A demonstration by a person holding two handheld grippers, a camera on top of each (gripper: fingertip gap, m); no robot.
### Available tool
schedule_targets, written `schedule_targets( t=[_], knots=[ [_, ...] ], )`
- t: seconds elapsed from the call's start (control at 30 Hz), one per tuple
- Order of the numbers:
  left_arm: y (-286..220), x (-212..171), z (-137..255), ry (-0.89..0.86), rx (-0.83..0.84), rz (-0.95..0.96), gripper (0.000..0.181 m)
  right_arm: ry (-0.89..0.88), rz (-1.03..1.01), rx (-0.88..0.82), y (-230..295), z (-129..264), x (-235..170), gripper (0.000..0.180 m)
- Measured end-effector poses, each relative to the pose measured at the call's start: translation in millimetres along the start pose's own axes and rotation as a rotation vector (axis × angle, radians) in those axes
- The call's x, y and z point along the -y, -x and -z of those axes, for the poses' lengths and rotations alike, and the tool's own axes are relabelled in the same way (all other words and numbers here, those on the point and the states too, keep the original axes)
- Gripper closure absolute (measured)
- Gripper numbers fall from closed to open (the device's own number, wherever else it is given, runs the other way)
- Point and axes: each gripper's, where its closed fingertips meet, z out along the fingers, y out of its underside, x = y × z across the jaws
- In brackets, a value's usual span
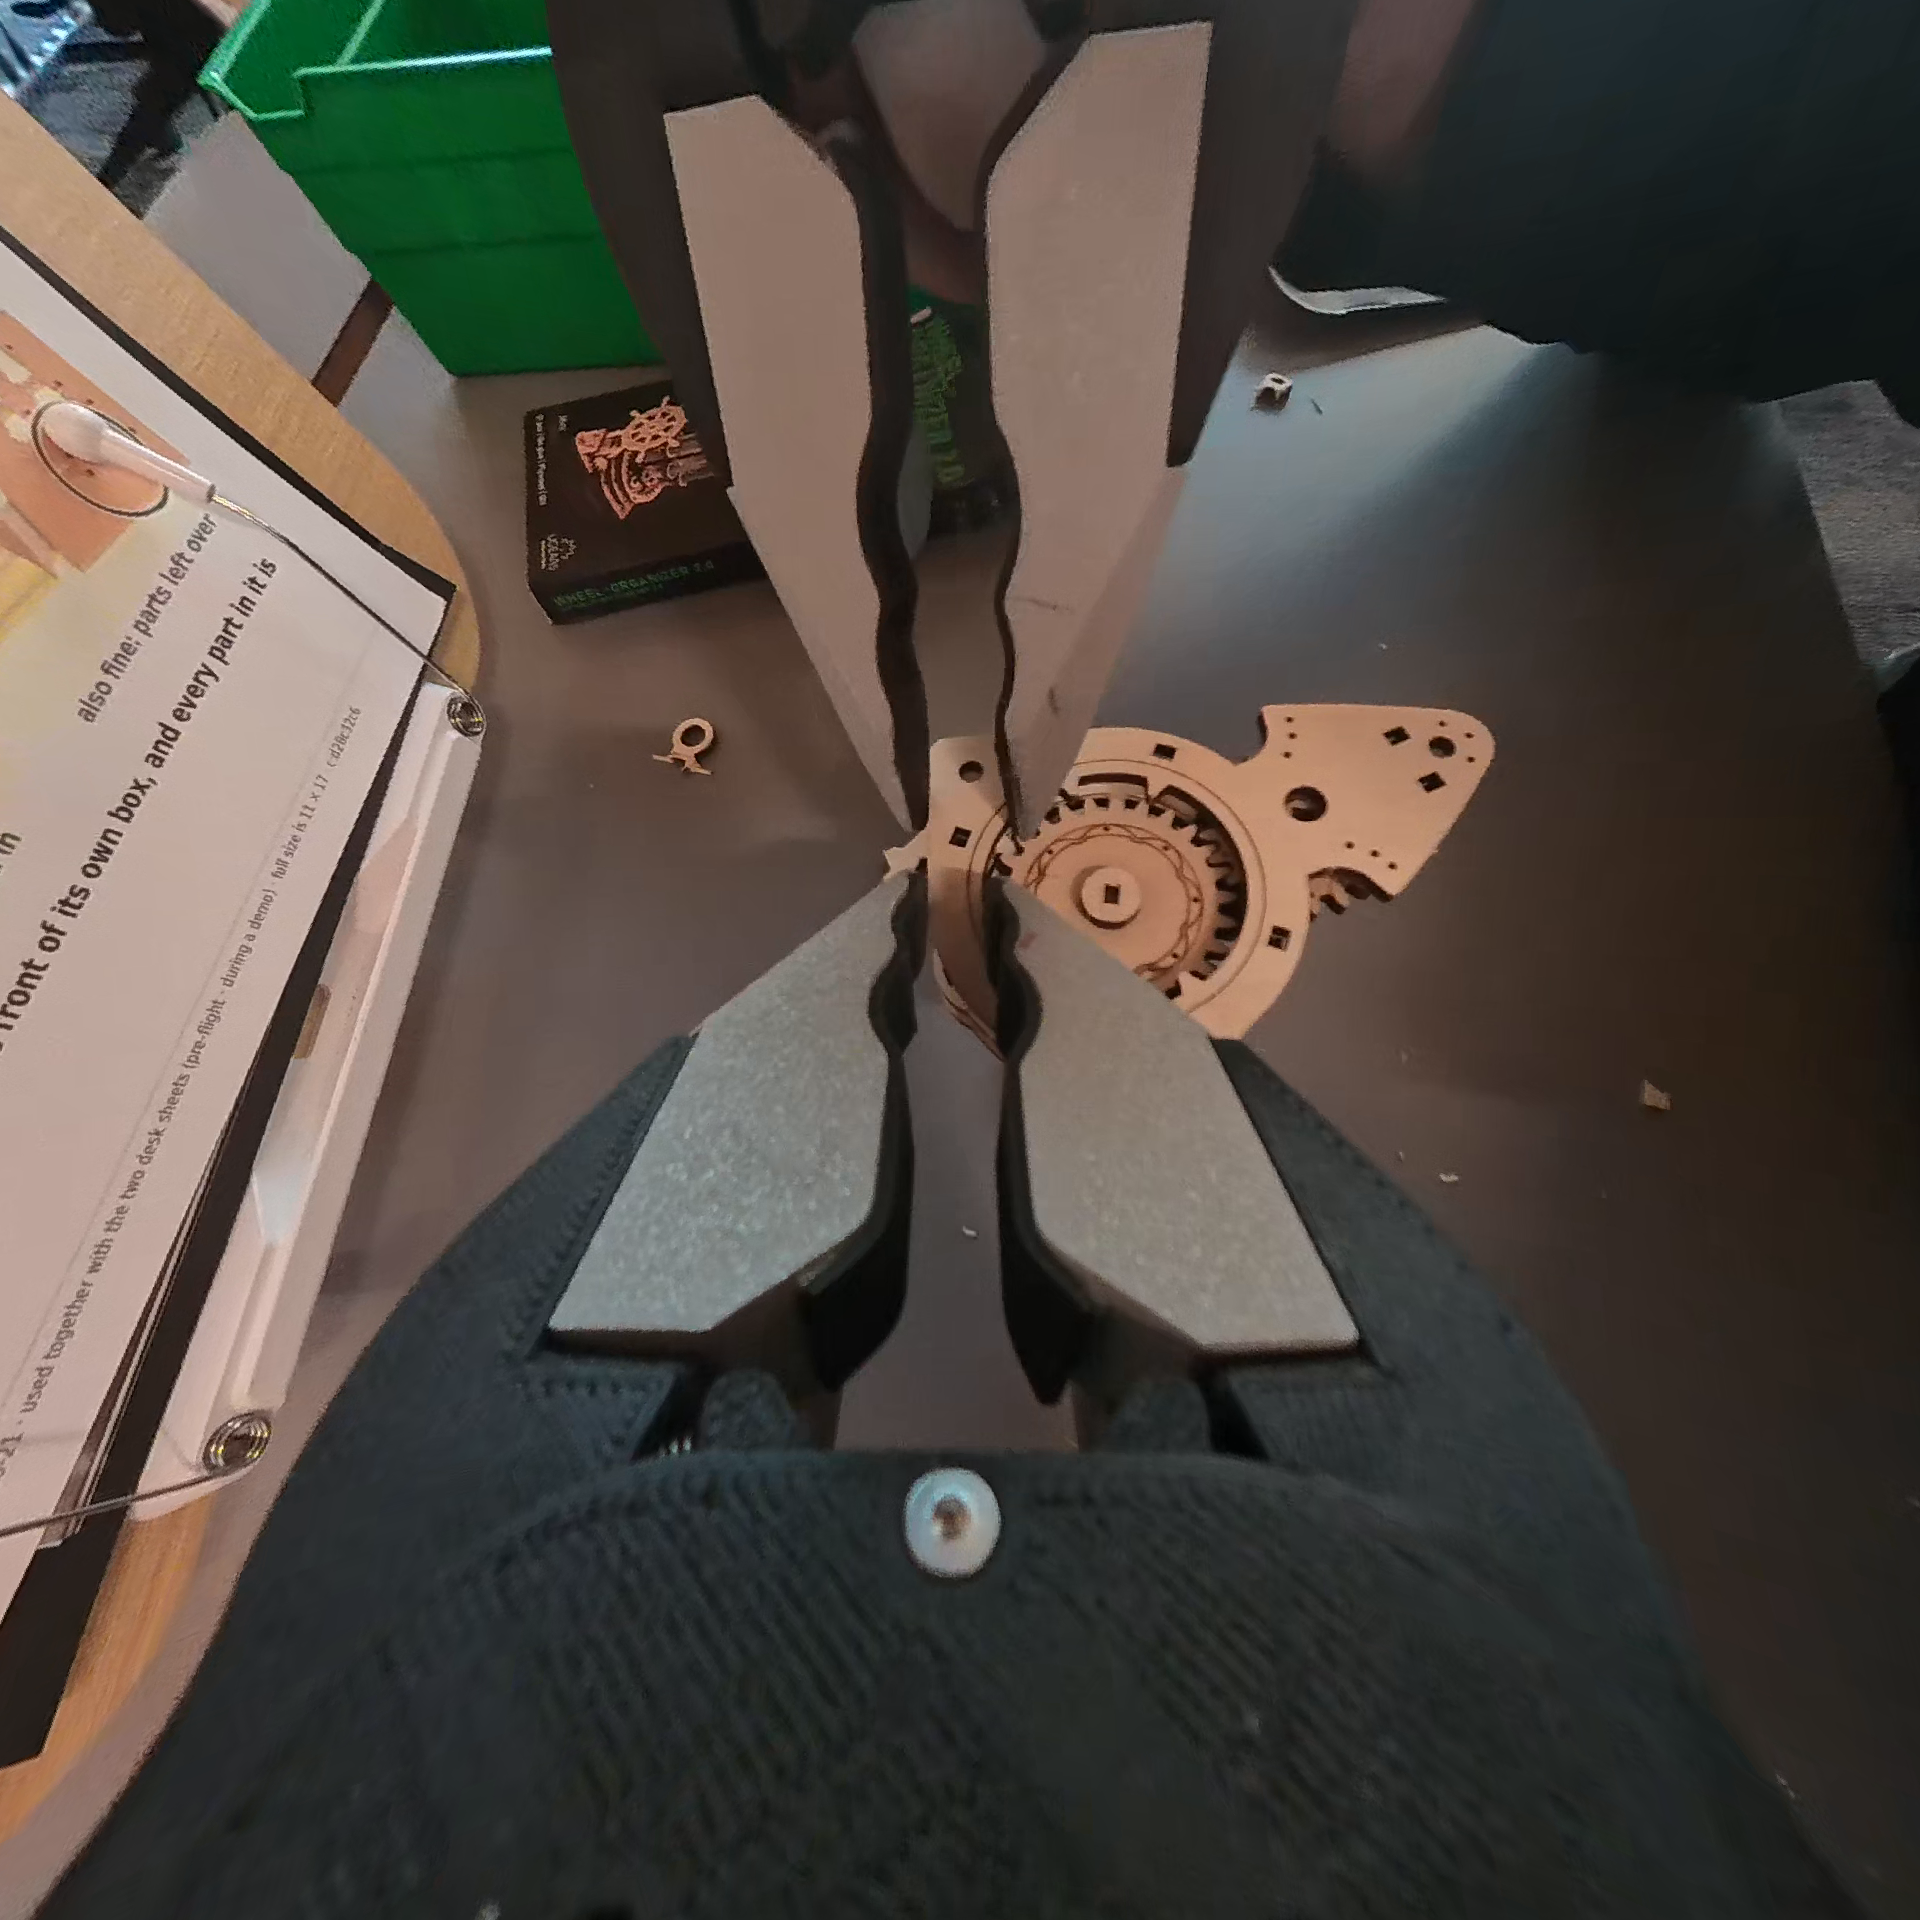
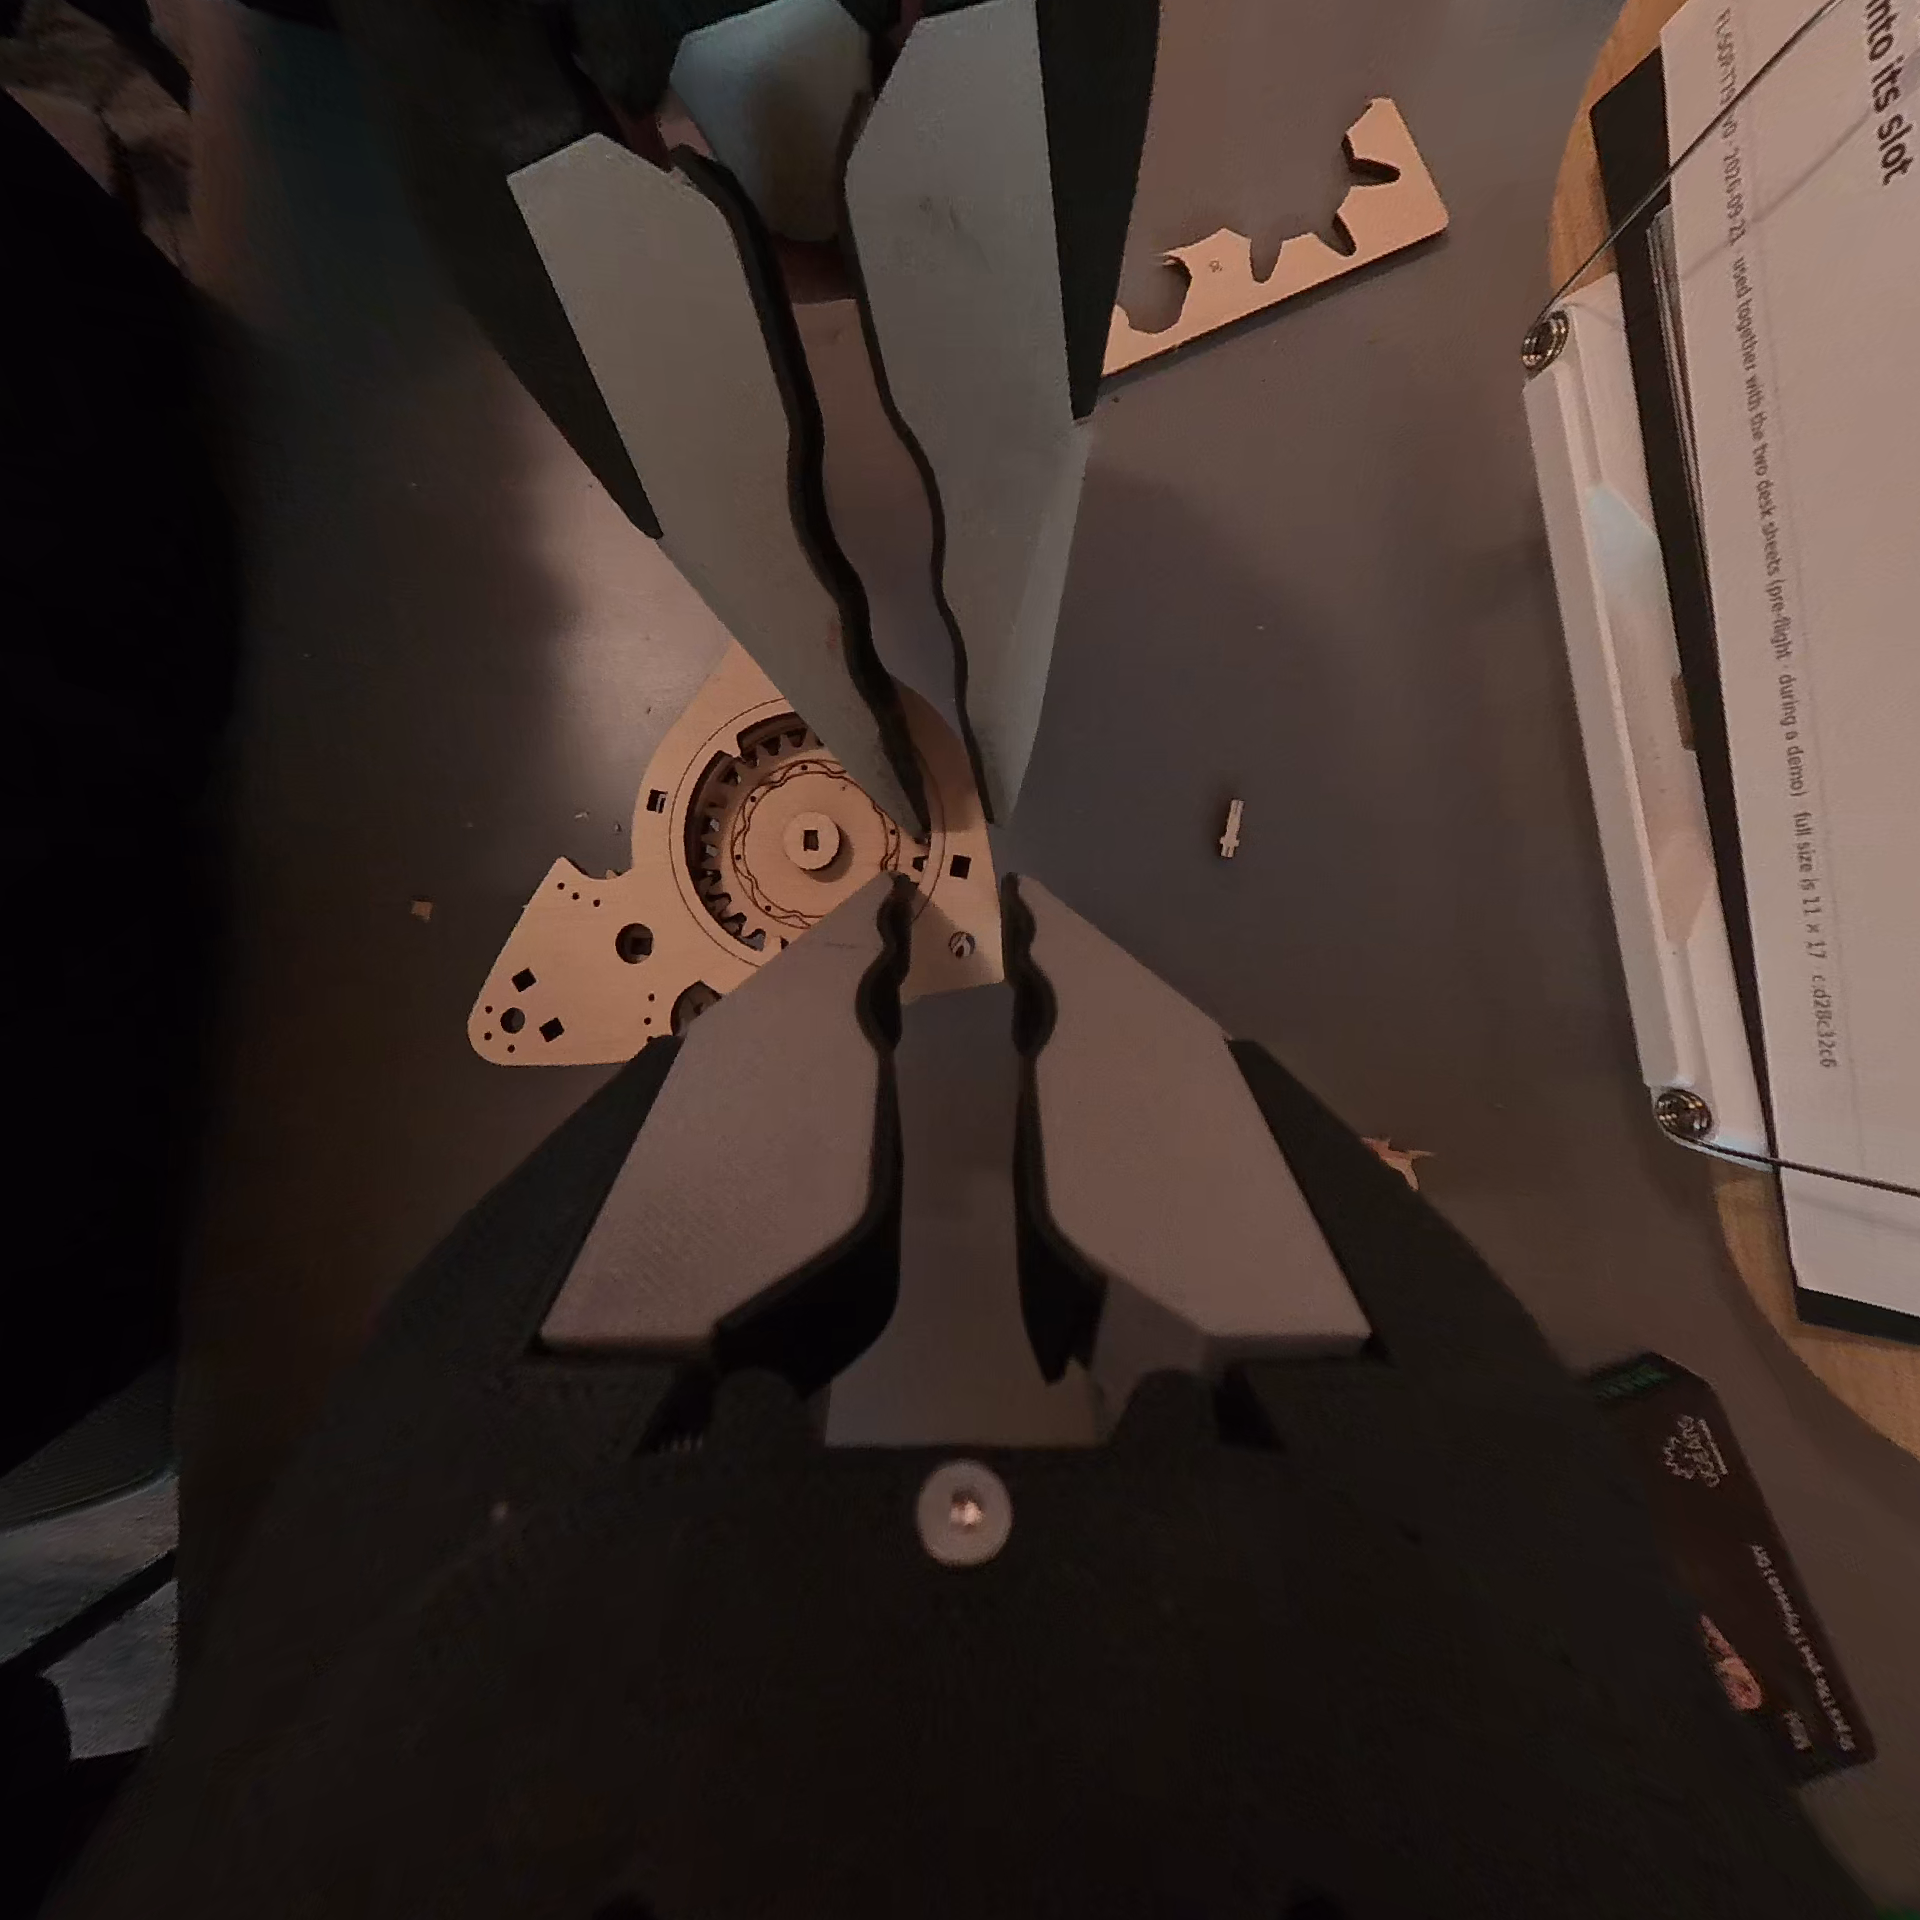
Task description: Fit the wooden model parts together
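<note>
Item: gear plate (image 1: 1351,831), flat on desk (image 1: 623,935), clear of any desk edge in view. Toothed wheels and round hub sit in its cut-out. No other model part is seen in either set of jaws.

L gripper (image 1: 958,894): jaws nearly together, a slim gap only. The plate's near edge shows in that gap. Cannot tell whether it is pinched or merely underneath.

R gripper (image 2: 956,883): jaws a little spread, with nothing seen between them. It is poised over the plate corner that carries a small pin (image 2: 961,943). Both sets of tips meet nose to nose above this same corner.

Risks, as judged:
1. Tip clash. Four tips crowd one spot, so a small slip by either gripper would knock the other and shift the plate.
2. Plate lift or tilt. If L closes on the edge and pulls up, the loose wheels could drop out of mesh.
3. Misread depth. R view is dim and the tips hide the target hole, so a push may land off-slot and crack thin ply.
4. Stray parts. Peg (image 2: 1231,826) and ring piece (image 1: 691,743) lie loose near the plate, so a sweeping jaw could flick them away.
5. Chips on the desk under the plate may stop it seating flat.
</note>
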Motion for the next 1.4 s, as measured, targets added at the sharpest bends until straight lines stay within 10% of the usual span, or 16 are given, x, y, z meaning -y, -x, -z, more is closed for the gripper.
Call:
schedule_targets(
  t=[1.4],
  knots=[
    [-17,-9,37,-0.075,-0.141,0.174,0.157,0.044,0.099,-0.086,11,-2,1,0.166]
  ],
)
